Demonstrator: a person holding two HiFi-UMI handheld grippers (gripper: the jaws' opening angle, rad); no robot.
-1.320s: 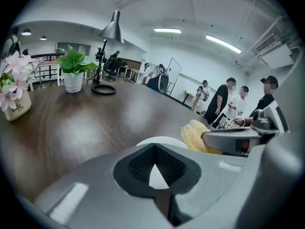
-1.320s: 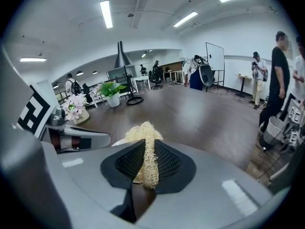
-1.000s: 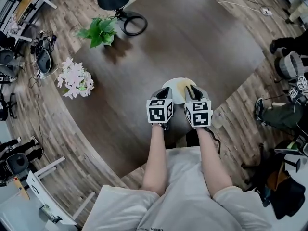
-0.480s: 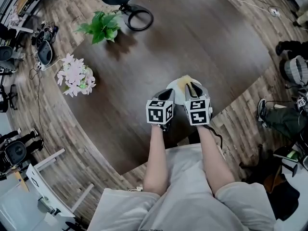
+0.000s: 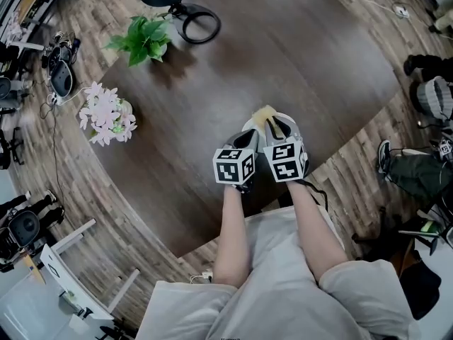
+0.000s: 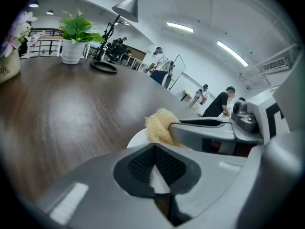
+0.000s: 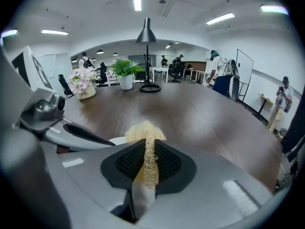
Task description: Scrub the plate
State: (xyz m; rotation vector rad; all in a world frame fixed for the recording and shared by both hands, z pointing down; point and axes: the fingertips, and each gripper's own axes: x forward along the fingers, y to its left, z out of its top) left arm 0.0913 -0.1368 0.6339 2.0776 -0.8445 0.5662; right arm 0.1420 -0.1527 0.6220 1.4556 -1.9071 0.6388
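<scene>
A white plate (image 5: 253, 128) lies near the front edge of the dark wooden table (image 5: 297, 48). My left gripper (image 5: 245, 139) is shut on the plate's near rim, and a white sliver of the plate (image 6: 138, 140) shows between the pads of the left gripper (image 6: 155, 165). My right gripper (image 5: 281, 127) is shut on a pale yellow fibrous scrubber (image 5: 265, 114) held over the plate. In the right gripper view the scrubber (image 7: 144, 132) sticks out past the right gripper (image 7: 147, 162), with the plate (image 7: 118, 140) just below it. Most of the plate is hidden by both grippers.
A potted green plant (image 5: 144, 42) and a lamp base ring (image 5: 198, 25) stand at the table's far side. A vase of pink flowers (image 5: 106, 115) sits at the left edge. Several people stand in the distant room. The table's front edge runs just below the grippers.
My right gripper has shifted slightly left with the scrubber, closer to the left gripper. The left gripper keeps its hold on the plate rim.
</scene>
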